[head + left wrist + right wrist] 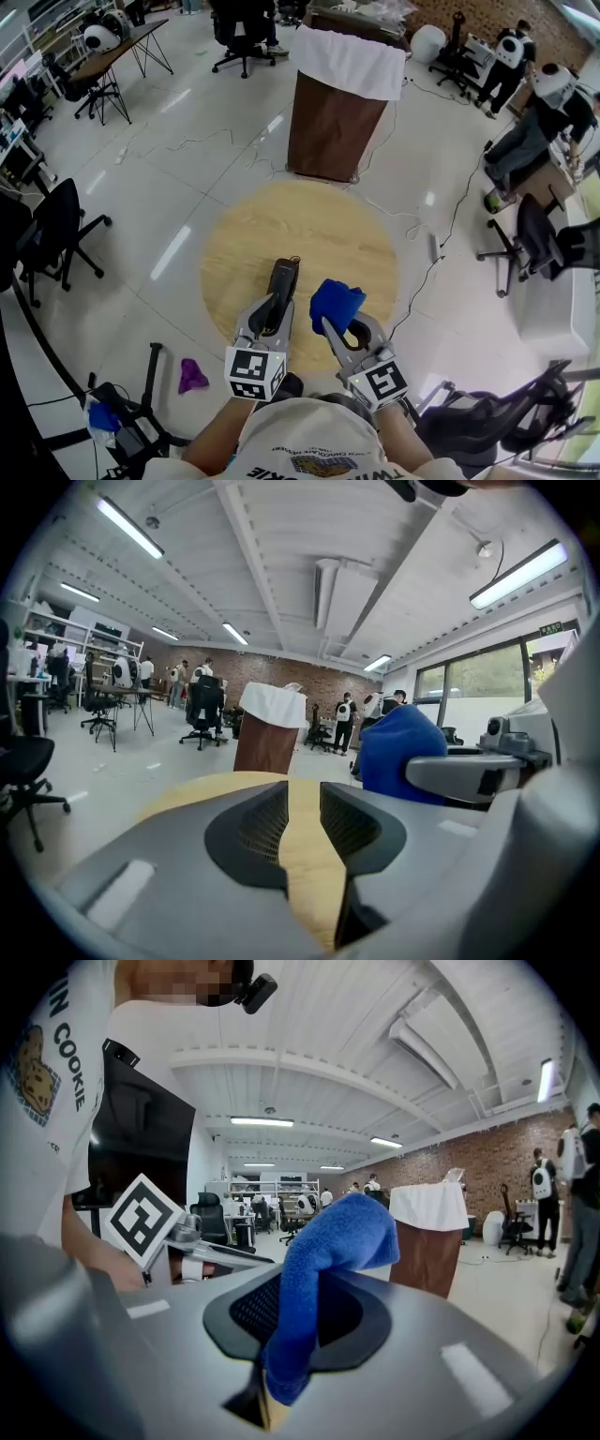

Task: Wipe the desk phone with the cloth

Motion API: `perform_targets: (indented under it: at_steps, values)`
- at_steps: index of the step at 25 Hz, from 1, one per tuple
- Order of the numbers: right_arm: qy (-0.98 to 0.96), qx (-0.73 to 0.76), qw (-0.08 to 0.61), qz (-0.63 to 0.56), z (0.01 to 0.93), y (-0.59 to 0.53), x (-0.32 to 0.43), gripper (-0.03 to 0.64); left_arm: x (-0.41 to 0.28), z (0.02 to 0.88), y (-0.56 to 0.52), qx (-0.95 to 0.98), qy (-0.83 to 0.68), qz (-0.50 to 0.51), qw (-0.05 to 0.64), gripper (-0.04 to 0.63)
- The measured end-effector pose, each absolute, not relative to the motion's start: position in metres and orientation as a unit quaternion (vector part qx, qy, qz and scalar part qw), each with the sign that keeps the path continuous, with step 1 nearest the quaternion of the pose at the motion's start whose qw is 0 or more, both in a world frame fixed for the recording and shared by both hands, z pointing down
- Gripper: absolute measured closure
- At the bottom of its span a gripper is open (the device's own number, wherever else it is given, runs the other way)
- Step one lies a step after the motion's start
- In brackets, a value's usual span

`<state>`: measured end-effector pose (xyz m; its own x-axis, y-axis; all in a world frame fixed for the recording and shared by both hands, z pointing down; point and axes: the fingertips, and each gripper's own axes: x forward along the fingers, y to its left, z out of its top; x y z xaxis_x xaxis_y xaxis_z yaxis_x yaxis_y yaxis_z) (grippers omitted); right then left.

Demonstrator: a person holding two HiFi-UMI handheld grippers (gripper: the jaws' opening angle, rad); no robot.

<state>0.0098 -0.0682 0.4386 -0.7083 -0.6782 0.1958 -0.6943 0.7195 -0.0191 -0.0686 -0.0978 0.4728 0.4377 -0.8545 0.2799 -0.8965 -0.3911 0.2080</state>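
in the lower middle of the head view, two bare forearms reach up from the bottom edge, each ending in a hand-held gripper, and the pair sit close side by side over the near edge of the round wooden tabletop [300,220]. the left hand-held gripper [277,309] leans slightly toward the right as it points up the frame, its marker cube nearest the body. in its own view the jaws stand narrowly apart with nothing between them, only a strip of the tabletop [302,841] showing through the gap at the left hand-held gripper [302,803]. what appears to be the desk phone [284,277], a dark narrow slab, lies on the wood just beyond this gripper's front end in the head view; the left gripper view does not show it. the right hand-held gripper [336,328] leans slightly toward the left, so the two front ends sit nearer each other than the cubes do. its jaws are clamped on the blue cloth [336,302], which is pinched low between the pads of the right hand-held gripper [295,1309] and bunches up and over to the right as a folded lump of cloth [328,1241]. from the left gripper view the same cloth [398,752] sits at the right, just beside the left jaws and raised off the wood. beyond the tabletop, toward the upper middle, stands a brown bin with a white liner [333,112].
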Motion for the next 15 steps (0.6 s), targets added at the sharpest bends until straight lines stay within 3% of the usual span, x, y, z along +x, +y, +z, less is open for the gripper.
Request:
perform_targets:
  at_steps: [8, 15]
  values:
    - [-0.930, 0.359, 0.077, 0.034, 0.417, -0.028, 0.016, 0.552, -0.048, 0.434, -0.046, 0.838, -0.531, 0.048, 0.118, 0.572]
    - [-0.939, 0.338, 0.059, 0.034, 0.402, 0.024, 0.027, 0.552, -0.017, 0.417, 0.013, 0.848, -0.521, 0.039, 0.091, 0.595]
